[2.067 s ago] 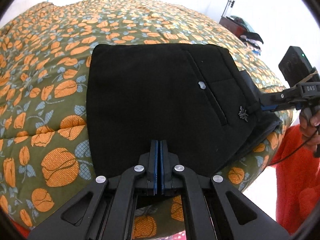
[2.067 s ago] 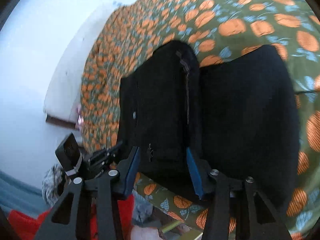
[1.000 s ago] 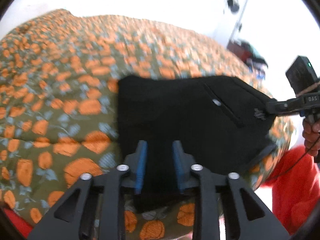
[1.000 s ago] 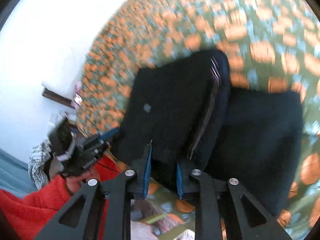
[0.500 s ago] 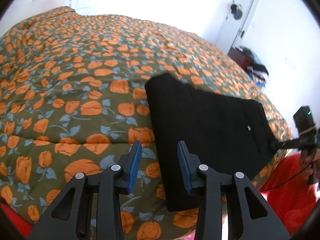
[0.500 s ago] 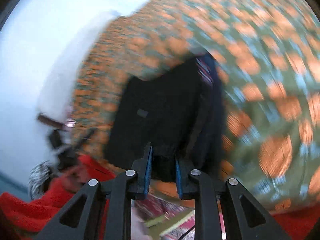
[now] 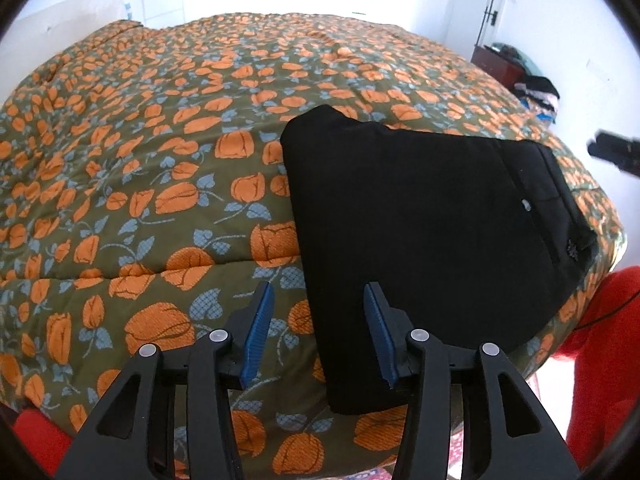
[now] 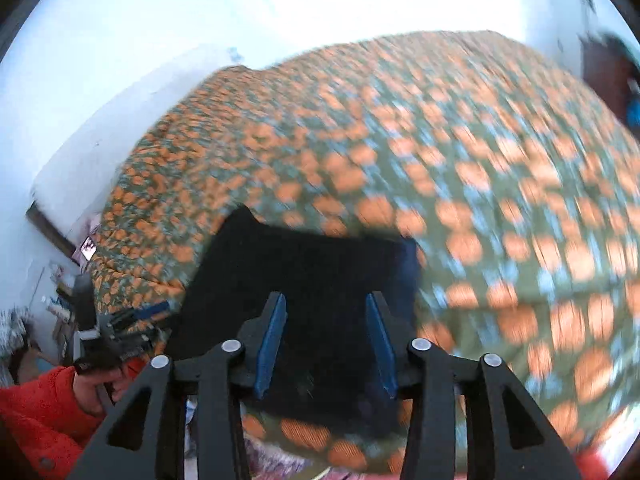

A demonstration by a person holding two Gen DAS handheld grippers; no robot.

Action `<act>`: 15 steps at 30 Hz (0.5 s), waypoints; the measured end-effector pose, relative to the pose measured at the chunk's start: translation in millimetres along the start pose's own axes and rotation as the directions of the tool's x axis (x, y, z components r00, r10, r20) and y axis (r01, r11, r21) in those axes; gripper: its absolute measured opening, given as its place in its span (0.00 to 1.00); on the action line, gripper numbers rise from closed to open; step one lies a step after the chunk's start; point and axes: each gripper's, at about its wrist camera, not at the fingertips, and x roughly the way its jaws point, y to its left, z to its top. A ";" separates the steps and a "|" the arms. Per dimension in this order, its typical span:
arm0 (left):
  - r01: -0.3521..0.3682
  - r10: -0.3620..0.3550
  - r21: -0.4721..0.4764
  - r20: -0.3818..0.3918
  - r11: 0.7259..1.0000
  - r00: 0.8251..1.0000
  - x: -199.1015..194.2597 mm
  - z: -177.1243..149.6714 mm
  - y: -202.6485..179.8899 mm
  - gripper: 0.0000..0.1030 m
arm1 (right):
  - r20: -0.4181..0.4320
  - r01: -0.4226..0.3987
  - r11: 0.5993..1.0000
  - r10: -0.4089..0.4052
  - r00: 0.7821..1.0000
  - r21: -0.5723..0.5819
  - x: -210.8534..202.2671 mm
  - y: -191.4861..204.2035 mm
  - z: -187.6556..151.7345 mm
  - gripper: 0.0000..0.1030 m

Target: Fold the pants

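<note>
Opening both the left gripper (image 7: 318, 334) and the right gripper (image 8: 326, 342), we hold nothing; the folded pants (image 7: 420, 236) lie at centre right on the bedspread (image 7: 140, 160).

Right tool (image 8: 326, 344) opening, empty, above folded pants (image 8: 304, 272).

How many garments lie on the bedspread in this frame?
1: folded black pants near the bedspread's front edge, right of the left gripper. Further clothes sit off the bed in the far corner; the right view is blurred.
</note>
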 end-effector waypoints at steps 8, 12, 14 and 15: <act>-0.034 0.034 -0.004 -0.016 0.999 0.999 0.2 -3.5 6.1 0.49 | -0.133 0.084 0.995 -0.090 0.987 -0.053 93.3 -0.1 -22.8 0.46; -0.040 0.040 -0.010 -0.023 0.999 0.999 2.0 -3.1 9.0 0.49 | -0.096 0.113 0.991 -0.120 0.988 -0.073 94.8 -0.5 -35.5 0.46; -0.042 0.042 -0.014 -0.027 0.999 0.999 3.2 -2.7 9.7 0.49 | -0.099 0.128 0.988 -0.136 0.986 -0.087 89.7 5.5 -32.9 0.46; -0.044 0.043 -0.014 -0.027 0.999 0.999 3.3 -2.4 9.7 0.49 | -0.099 0.130 0.987 -0.139 0.985 -0.092 86.7 7.3 -32.0 0.46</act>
